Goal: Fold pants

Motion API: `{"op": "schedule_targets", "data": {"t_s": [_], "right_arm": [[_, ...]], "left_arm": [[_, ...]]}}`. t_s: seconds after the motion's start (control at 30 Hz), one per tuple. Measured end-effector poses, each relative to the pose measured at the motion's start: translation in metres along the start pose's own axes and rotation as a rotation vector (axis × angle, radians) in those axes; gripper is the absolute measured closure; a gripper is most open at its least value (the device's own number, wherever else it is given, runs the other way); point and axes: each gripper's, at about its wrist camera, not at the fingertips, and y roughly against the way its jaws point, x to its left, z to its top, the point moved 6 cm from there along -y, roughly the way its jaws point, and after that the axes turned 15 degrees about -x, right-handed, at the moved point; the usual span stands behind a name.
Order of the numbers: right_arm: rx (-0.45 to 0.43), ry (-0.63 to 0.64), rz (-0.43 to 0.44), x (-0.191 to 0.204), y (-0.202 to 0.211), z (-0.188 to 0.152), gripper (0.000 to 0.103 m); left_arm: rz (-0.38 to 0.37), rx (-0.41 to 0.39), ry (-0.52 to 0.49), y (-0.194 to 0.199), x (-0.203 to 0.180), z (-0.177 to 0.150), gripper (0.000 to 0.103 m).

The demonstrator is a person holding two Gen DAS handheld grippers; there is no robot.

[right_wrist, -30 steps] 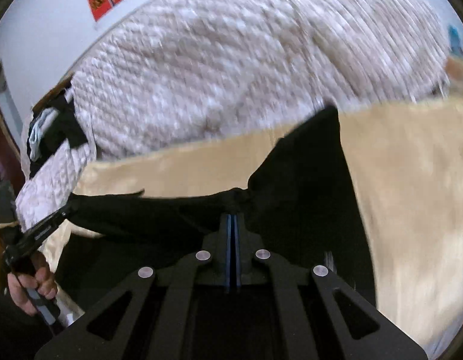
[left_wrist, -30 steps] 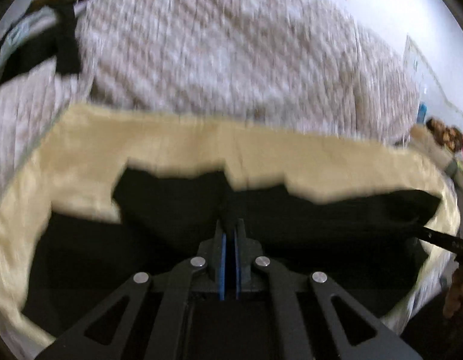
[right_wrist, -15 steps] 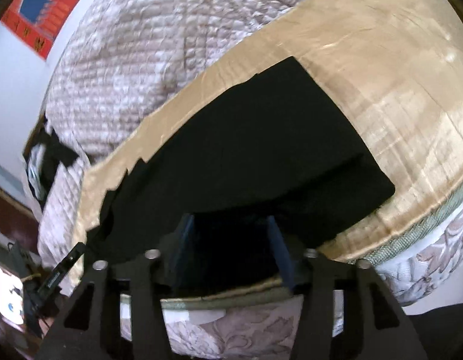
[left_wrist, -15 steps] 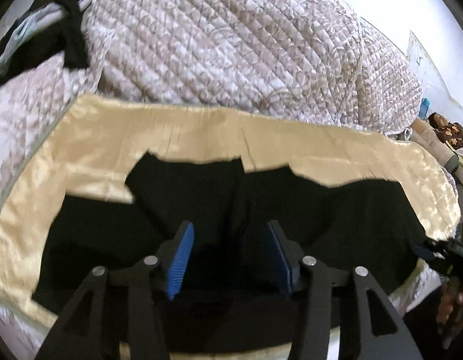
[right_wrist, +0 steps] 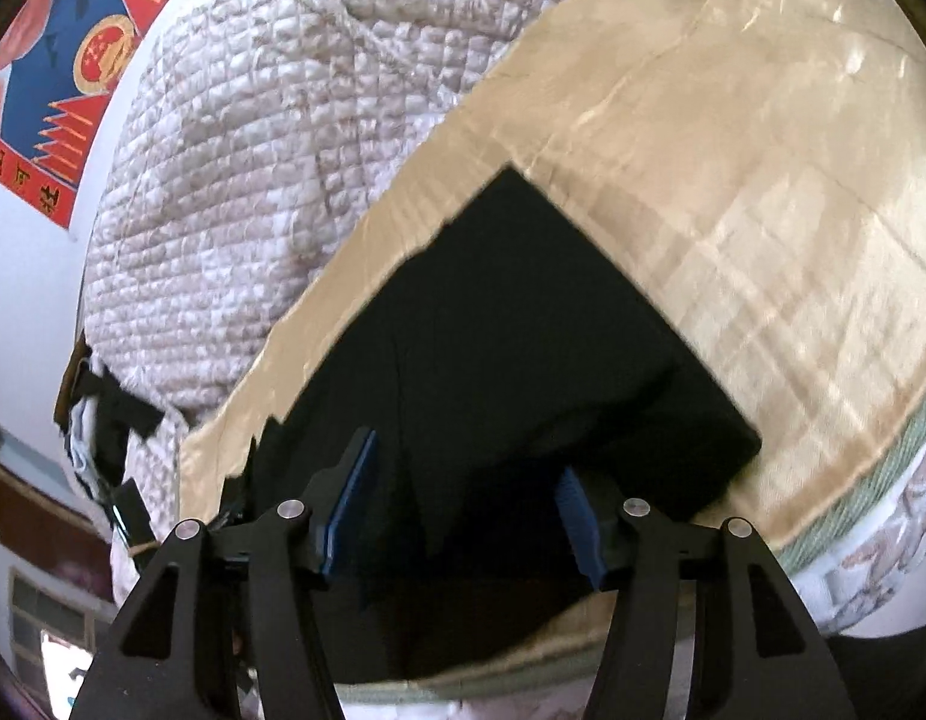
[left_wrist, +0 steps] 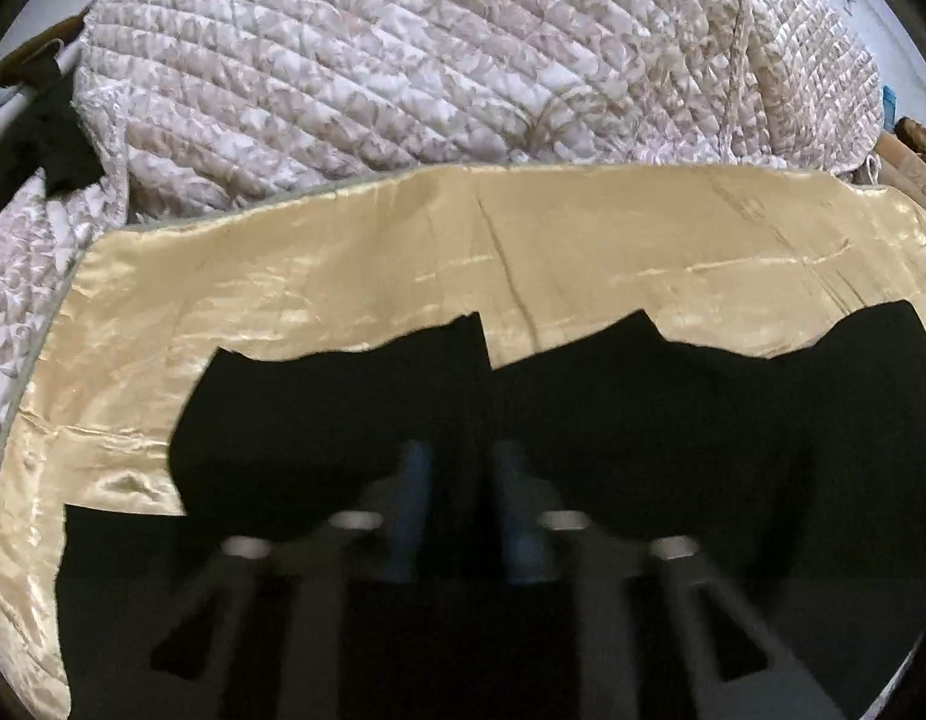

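The black pants [left_wrist: 613, 420] lie spread on a shiny cream-gold bedspread [left_wrist: 342, 276], folded over so their far edge is uneven. In the right wrist view the pants [right_wrist: 511, 324] form a dark slab near the bed's front edge. My left gripper [left_wrist: 459, 468] hovers low over the pants, blurred, with a narrow gap between its blue pads [left_wrist: 411, 480] and nothing in it. My right gripper [right_wrist: 463, 480] is wide open above the pants and holds nothing.
A bulky quilted white-beige duvet [left_wrist: 463, 60] is piled behind the bedspread. Dark clothes [right_wrist: 102, 420] hang at the far left. A red and blue poster [right_wrist: 60, 72] is on the wall. The mattress edge [right_wrist: 871, 552] drops off at the front right.
Both grippers were shut on the pants one second ago and have opened and let go. The pants now lie flat on the bedspread. The left jaws have since narrowed.
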Motion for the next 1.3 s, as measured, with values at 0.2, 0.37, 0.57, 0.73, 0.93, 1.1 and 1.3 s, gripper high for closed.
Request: {"op": "schedule_targets", "data": {"t_s": [0.2, 0.37, 0.57, 0.73, 0.93, 1.1, 1.3], "right_arm": [[-0.003, -0.009, -0.047, -0.012, -0.006, 0.005, 0.09], [-0.022, 0.002, -0.037, -0.012, 0.003, 0.007, 0.09], [-0.019, -0.001, -0.054, -0.015, 0.005, 0.003, 0.09], [-0.007, 0.026, -0.06, -0.014, 0.005, 0.0, 0.09], [0.002, 0.018, -0.056, -0.017, 0.004, -0.002, 0.09], [-0.001, 0.008, -0.049, -0.019, 0.002, -0.002, 0.09], [-0.005, 0.039, -0.033, -0.006, 0.009, 0.006, 0.094]], "left_arm": [[0.067, -0.146, 0.238, 0.055, 0.06, 0.005, 0.098], [0.213, -0.224, 0.427, 0.131, 0.124, -0.028, 0.098], [0.24, -0.091, 0.601, 0.139, 0.162, -0.097, 0.096], [0.179, -0.078, 0.725, 0.136, 0.175, -0.109, 0.074], [0.173, -0.091, 0.813, 0.123, 0.184, -0.114, 0.059], [0.235, -0.077, 0.748, 0.11, 0.187, -0.109, 0.094], [0.243, -0.109, 0.734, 0.134, 0.195, -0.098, 0.099]]}}
